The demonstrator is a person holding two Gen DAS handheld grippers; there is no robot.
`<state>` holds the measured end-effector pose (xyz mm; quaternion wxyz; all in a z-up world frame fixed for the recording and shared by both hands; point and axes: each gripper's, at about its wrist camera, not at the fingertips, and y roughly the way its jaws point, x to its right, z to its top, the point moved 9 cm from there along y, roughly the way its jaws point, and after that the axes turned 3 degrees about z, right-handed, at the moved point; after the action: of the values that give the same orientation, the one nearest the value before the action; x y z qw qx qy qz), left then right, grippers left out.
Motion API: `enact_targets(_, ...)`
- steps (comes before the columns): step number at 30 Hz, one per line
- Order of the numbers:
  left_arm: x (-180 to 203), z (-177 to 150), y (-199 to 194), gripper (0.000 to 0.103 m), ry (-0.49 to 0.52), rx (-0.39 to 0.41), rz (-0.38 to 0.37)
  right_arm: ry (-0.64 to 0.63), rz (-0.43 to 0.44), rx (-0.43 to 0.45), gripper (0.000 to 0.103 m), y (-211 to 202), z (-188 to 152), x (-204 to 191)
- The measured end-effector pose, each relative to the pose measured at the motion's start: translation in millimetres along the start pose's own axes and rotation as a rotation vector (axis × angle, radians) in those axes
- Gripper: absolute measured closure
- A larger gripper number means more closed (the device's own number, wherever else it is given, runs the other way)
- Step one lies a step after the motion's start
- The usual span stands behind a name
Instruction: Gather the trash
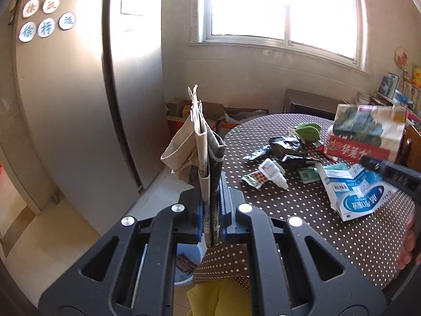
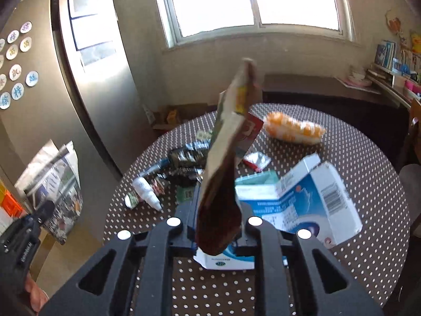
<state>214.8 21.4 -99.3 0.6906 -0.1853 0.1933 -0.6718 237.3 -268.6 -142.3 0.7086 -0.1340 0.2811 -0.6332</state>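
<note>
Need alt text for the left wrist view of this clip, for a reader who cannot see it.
The left gripper is shut on a folded newspaper standing upright, held beside a round table with a polka-dot cloth. Litter lies on the table: a torn blue and white carton, a small white bottle and black wrappers.

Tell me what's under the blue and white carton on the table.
The blue and white carton lies on the polka-dot tablecloth, partly over a green packet. Whatever else sits beneath it is hidden.

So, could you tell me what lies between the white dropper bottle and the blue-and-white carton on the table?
In the right wrist view, a small green packet lies between the white dropper bottle and the blue-and-white carton.
</note>
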Motion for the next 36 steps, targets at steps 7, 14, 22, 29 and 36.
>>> enact_targets(7,-25,2,-4,0.093,-0.023,0.014,0.048,-0.031,0.061,0.069,0.086,-21,21,-27)
enact_targets(14,-57,-8,-5,0.093,-0.047,-0.004,0.103,-0.108,0.223,0.042,0.086,-15,17,-101)
enact_targets(22,-86,-32,10,0.093,-0.074,-0.072,0.131,-0.167,0.341,-0.078,0.086,12,-21,-174)
enact_targets(29,-97,-53,40,0.092,-0.089,-0.15,0.126,-0.179,0.347,-0.163,0.086,35,-47,-197)
enact_targets(36,-106,-61,67,0.037,-0.091,-0.159,0.165,-0.175,0.325,-0.183,0.086,46,-51,-196)
